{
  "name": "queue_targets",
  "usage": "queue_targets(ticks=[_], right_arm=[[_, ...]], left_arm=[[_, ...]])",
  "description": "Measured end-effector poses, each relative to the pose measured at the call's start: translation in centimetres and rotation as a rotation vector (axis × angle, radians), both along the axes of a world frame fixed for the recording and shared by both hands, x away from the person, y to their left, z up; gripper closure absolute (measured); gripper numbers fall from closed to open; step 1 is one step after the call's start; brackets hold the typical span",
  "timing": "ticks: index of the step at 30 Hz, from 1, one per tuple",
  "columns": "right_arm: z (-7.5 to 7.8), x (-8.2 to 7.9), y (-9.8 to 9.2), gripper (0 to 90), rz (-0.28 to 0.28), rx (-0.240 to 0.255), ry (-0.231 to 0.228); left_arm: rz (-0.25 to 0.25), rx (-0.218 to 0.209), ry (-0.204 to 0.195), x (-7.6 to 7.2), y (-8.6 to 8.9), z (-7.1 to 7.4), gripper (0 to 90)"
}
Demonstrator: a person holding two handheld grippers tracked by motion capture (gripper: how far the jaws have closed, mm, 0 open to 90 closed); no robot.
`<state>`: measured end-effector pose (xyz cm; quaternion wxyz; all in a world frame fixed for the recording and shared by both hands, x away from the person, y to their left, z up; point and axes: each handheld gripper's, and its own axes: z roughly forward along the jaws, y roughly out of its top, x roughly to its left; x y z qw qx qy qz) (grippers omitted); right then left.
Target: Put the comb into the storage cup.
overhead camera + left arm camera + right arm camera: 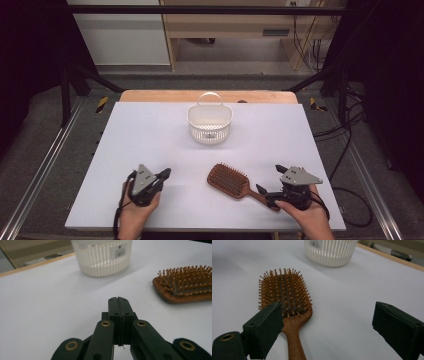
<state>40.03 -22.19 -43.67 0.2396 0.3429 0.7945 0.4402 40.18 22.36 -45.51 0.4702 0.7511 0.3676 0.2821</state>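
Two hand-held grippers sit low over a white table [150, 135], each gripped by one of a person's hands at the near edge. On the person's right, the right gripper [268, 182] has its jaws spread wide with nothing clamped between them; in the right gripper view the wooden handle of a hairbrush [287, 305] lies on the table in the gap, close to one jaw and well apart from the other, and neither pad presses on it. On the person's left, the left gripper [166, 174] has its jaws pressed flat together and holds nothing; in the left gripper view [118, 301] its tips point across bare tabletop.

Lying bristles up between the two grippers, nearer the right one, the hairbrush [235, 182] has its broad oval head toward the table's middle and its handle angled back toward the right hand. Beyond it, near the far edge and roughly central, stands a white slatted basket [210, 122], upright, with its loop handle raised and a small label on its wall. A wooden strip borders the table's far side.
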Motion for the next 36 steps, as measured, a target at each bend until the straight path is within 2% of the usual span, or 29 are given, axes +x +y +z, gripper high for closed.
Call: queue_targets(ticks=[4, 6, 7, 10, 12, 15, 18, 21, 28, 31, 36], right_arm=[[-0.3, 0.3, 0.7, 10.4, 0.025, -0.046, 0.042], [-0.5, 0.2, 0.9, 10.5, 0.033, -0.056, 0.057], [-0.6, 0.2, 1.0, 10.5, 0.038, -0.055, 0.066], [-0.7, 0.1, 1.3, 10.6, 0.048, -0.066, 0.079], [-0.8, 0.2, 1.3, 10.5, 0.057, -0.068, 0.094], [-0.9, 0.3, 1.4, 10.1, 0.06, -0.077, 0.106], [-0.8, 0.4, 1.5, 9.6, 0.062, -0.088, 0.11], [-0.6, 0.6, 1.9, 9.3, 0.088, -0.116, 0.129], [-0.1, 1.2, 2.8, 9.6, 0.15, -0.207, 0.206], [0.0, 1.5, 3.1, 10.2, 0.165, -0.242, 0.216], [0.1, 1.8, 3.3, 10.5, 0.172, -0.268, 0.239]], left_arm=[[0.07, -0.03, -0.031, -0.9, 2.6, -0.2, 87.2], [0.117, -0.037, -0.037, -1.1, 3.3, -0.3, 77.1], [0.127, -0.055, -0.039, -1.1, 3.6, -0.4, 71.3], [0.158, -0.071, -0.065, -1.4, 4.2, -0.8, 49.7], [0.201, -0.096, -0.083, -1.3, 4.5, -0.9, 35.0], [0.255, -0.125, -0.09, -1.2, 4.5, -1.1, 20.3], [0.255, -0.118, -0.11, -1.2, 4.2, -1.1, 9.2], [0.252, -0.124, -0.122, -1.2, 4.3, -1.1, 3.6], [0.259, -0.139, -0.123, -1.1, 4.9, -1.3, 3.3], [0.254, -0.144, -0.128, -1.1, 5.0, -1.3, 3.2], [0.243, -0.136, -0.131, -1.1, 4.9, -1.3, 2.9]])
